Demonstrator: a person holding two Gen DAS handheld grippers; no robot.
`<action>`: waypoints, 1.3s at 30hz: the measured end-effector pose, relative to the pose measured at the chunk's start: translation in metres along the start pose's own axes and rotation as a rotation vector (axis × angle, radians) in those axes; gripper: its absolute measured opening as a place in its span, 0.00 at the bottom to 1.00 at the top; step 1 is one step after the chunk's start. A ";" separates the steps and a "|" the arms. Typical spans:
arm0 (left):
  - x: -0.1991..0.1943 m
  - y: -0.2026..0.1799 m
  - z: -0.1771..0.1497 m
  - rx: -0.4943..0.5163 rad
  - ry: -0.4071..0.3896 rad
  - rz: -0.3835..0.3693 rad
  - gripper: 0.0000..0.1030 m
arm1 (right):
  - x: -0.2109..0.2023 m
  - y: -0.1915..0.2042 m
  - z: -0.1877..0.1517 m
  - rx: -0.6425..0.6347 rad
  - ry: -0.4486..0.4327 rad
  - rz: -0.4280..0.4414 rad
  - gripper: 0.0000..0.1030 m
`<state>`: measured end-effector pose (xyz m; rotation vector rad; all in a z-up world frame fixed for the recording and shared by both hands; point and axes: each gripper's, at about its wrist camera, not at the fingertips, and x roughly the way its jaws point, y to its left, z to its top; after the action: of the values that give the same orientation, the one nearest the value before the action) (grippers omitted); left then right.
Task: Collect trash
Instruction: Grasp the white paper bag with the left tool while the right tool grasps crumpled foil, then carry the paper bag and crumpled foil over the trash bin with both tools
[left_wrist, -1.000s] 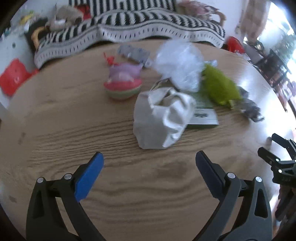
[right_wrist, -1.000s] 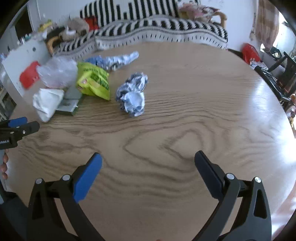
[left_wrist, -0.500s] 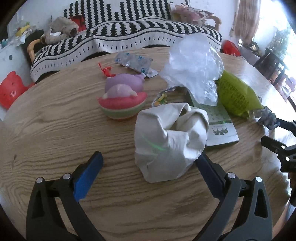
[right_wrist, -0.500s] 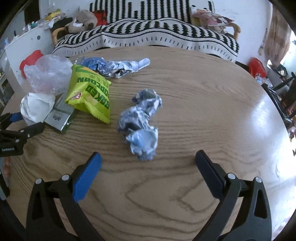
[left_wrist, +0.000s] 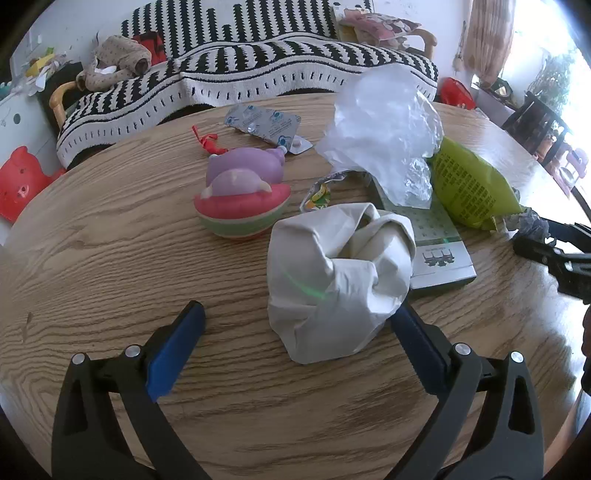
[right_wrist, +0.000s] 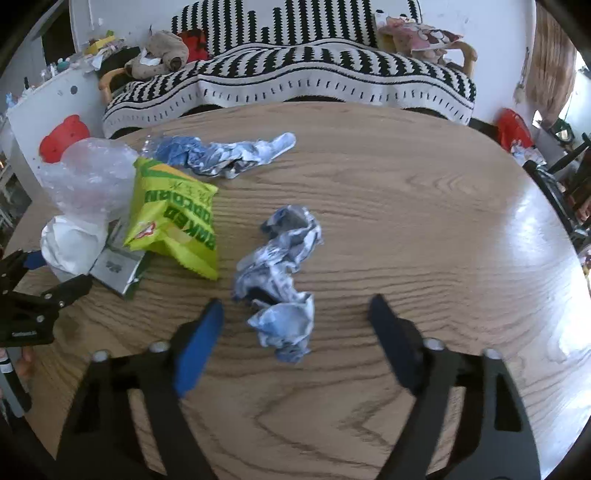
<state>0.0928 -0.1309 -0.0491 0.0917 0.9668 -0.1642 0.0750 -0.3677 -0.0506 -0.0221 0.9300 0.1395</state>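
A crumpled white paper wad (left_wrist: 332, 280) lies on the round wooden table (left_wrist: 110, 240). My left gripper (left_wrist: 295, 310) is open around its near end, and the wad covers the right fingertip. In the right wrist view a crumpled blue-and-white wrapper (right_wrist: 284, 280) lies between the fingers of my right gripper (right_wrist: 295, 303). Its jaws are closing, with a gap on both sides of the wrapper. More trash sits nearby: a green popcorn bag (right_wrist: 173, 225), a clear plastic bag (left_wrist: 384, 136), a long blue wrapper (right_wrist: 221, 155) and a blister pack (left_wrist: 266, 123).
A purple-and-pink toy (left_wrist: 240, 195) sits left of the wad. A green-and-white flat box (left_wrist: 439, 247) lies under the pile. A sofa with a striped blanket (left_wrist: 258, 74) stands behind the table. The table's right half (right_wrist: 424, 221) is bare wood.
My left gripper came forward around the white wad, then stayed still. My right gripper advanced over the blue-and-white wrapper and its jaws have narrowed.
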 end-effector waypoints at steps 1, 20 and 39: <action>0.000 0.000 0.000 0.002 -0.001 0.000 0.94 | -0.002 -0.002 0.001 0.011 -0.003 0.002 0.46; -0.028 -0.004 0.003 -0.011 -0.087 -0.033 0.43 | -0.033 -0.002 -0.016 0.079 -0.085 0.005 0.19; -0.077 -0.007 0.005 -0.018 -0.191 -0.105 0.43 | -0.057 0.006 -0.024 0.110 -0.118 -0.030 0.19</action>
<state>0.0528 -0.1313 0.0167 0.0078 0.7830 -0.2563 0.0210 -0.3703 -0.0191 0.0733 0.8181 0.0606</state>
